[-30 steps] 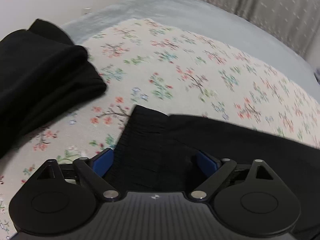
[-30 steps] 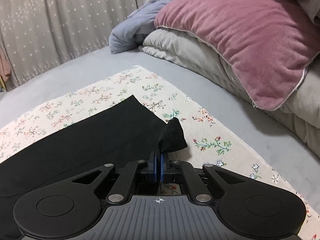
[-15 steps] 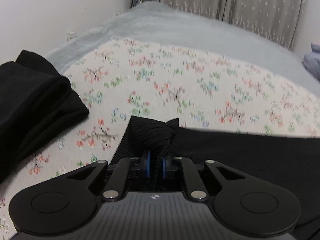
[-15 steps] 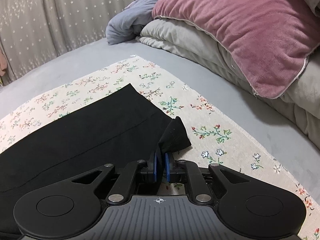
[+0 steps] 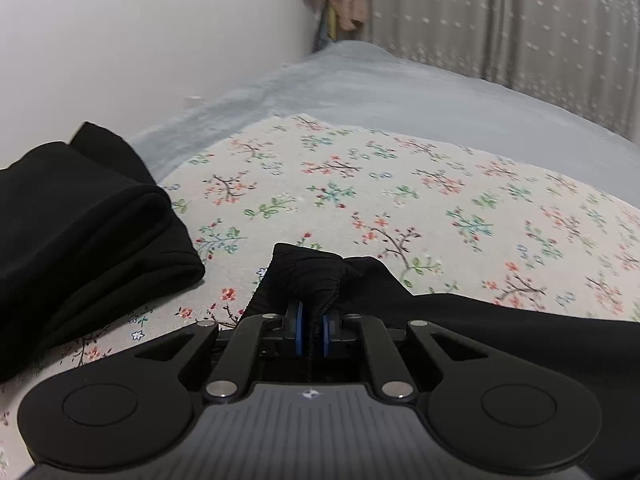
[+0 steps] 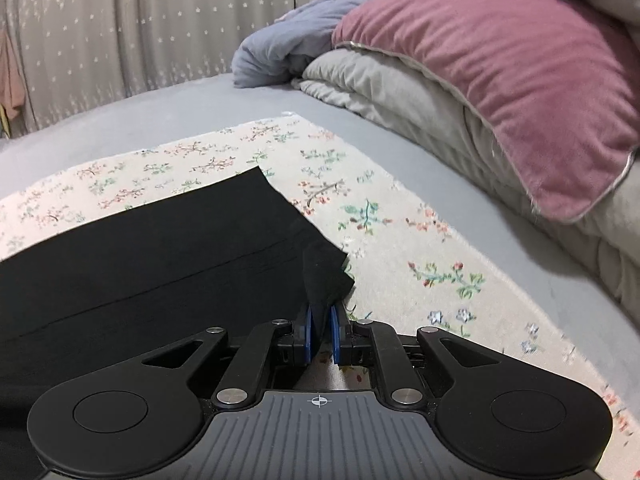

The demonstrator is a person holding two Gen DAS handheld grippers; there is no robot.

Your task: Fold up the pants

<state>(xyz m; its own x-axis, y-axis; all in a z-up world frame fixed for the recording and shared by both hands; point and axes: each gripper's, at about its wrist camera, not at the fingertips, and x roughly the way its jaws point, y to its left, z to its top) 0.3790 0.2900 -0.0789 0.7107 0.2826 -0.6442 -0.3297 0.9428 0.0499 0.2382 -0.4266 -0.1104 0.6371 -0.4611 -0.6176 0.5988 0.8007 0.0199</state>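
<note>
Black pants (image 6: pixel 140 256) lie flat on a floral cloth (image 6: pixel 384 224) spread over a grey bed. My left gripper (image 5: pixel 312 334) is shut on the ribbed waistband end of the pants (image 5: pixel 316 276), which bunches up between the blue pads. My right gripper (image 6: pixel 320 334) is shut on the near corner of the pants' hem (image 6: pixel 324 276), pinched into a small peak. The pants stretch away to the right in the left wrist view (image 5: pixel 520 344) and to the left in the right wrist view.
A folded stack of black garments (image 5: pixel 72 232) lies on the cloth at the left. A pink pillow (image 6: pixel 500 80) on grey quilts (image 6: pixel 400 92) sits at the right. A white wall (image 5: pixel 140 32) and grey curtains (image 5: pixel 500 20) border the bed.
My left gripper closed on the waistband and lifted it, with the view tilting up. My right gripper stayed shut on the hem corner and shifted slightly.
</note>
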